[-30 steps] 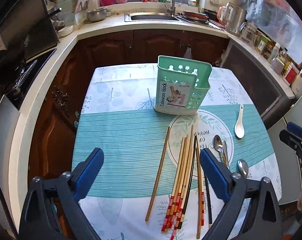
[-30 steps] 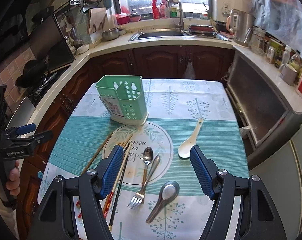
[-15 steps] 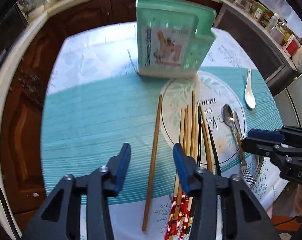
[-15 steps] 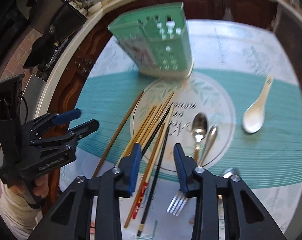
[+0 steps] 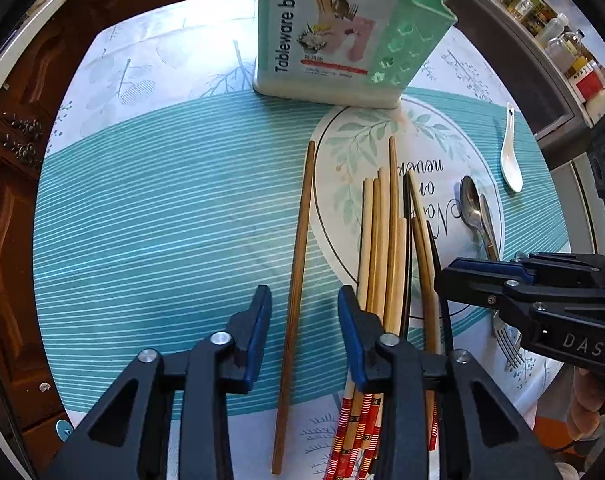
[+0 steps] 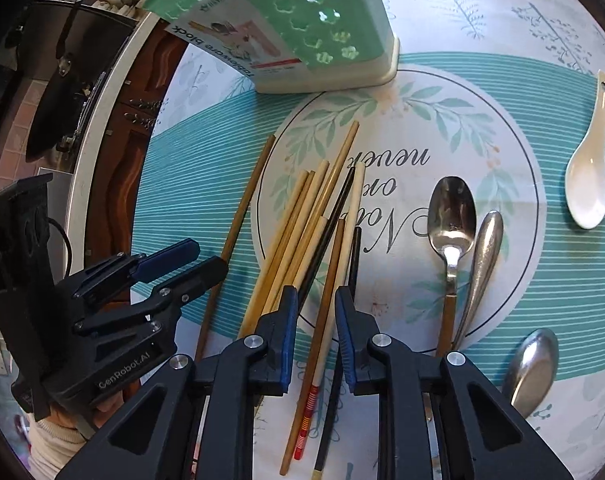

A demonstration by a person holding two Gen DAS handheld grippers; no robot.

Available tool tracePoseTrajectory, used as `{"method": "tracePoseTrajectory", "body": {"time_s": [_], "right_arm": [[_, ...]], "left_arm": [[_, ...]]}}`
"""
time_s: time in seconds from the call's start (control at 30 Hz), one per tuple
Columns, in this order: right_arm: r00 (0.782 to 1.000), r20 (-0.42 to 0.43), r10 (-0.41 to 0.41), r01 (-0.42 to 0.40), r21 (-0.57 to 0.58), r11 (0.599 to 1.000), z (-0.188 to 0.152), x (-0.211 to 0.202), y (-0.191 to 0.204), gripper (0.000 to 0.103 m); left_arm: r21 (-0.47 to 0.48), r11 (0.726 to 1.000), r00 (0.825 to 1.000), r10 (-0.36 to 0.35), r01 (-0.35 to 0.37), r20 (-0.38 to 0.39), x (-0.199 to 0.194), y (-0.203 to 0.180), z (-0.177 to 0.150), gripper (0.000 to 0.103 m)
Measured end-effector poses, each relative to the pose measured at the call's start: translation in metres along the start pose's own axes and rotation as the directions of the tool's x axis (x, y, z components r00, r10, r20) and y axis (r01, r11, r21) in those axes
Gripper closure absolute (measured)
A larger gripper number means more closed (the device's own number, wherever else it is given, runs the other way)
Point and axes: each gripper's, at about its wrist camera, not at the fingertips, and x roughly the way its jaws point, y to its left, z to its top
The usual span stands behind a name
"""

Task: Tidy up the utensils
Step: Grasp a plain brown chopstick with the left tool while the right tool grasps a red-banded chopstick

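Daylight fills both views, falling bright and even on the tablecloth [image 5: 150, 208] at centre. The steel spoon [image 6: 451, 216] throws a hard white glare from its bowl, and the white ceramic spoon [image 6: 588, 184] shines softly. Shadows are faint (only a soft grey smudge beside the single brown chopstick [image 5: 298, 280] in the left wrist view). Straight lines bow outward toward the rims, where corners go black. The cabinets [image 5: 10, 184] at the left edge sit dim. Focus is crisp throughout.
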Motion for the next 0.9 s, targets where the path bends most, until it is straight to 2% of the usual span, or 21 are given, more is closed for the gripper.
{"method": "tracePoseTrajectory", "body": {"time_s": [0.07, 0.33, 0.53, 0.73, 0.8, 0.9], "right_arm": [[1.0, -0.012, 0.002, -0.002, 0.01, 1.0, 0.006, 0.004, -0.001, 0.083], [0.997, -0.041, -0.059, 0.06, 0.017, 0.998, 0.013, 0.019, 0.001, 0.083], [0.992, -0.034, -0.124, 0.123, -0.021, 0.992, 0.015, 0.022, 0.004, 0.094], [0.974, 0.0, -0.227, 0.226, -0.094, 0.969, 0.015, 0.024, 0.021, 0.094], [0.962, 0.019, -0.272, 0.272, -0.151, 0.95, 0.015, 0.028, 0.034, 0.094], [0.941, 0.041, -0.335, 0.335, -0.221, 0.916, 0.009, 0.029, 0.045, 0.094]], "left_arm": [[0.003, 1.0, 1.0, 0.003, -0.003, -0.019, 0.008, -0.002, 0.004, 0.082], [0.007, 1.0, 0.999, 0.02, -0.019, -0.05, 0.021, -0.004, 0.007, 0.083], [0.023, 0.999, 0.998, 0.038, -0.037, -0.058, 0.023, -0.009, 0.013, 0.083], [0.072, 0.993, 0.992, 0.102, -0.096, -0.078, 0.028, -0.023, 0.019, 0.083], [0.099, 0.987, 0.988, 0.134, -0.126, -0.078, 0.03, -0.031, 0.019, 0.083], [0.11, 0.98, 0.982, 0.173, -0.165, -0.073, 0.031, -0.038, 0.02, 0.077]]}}
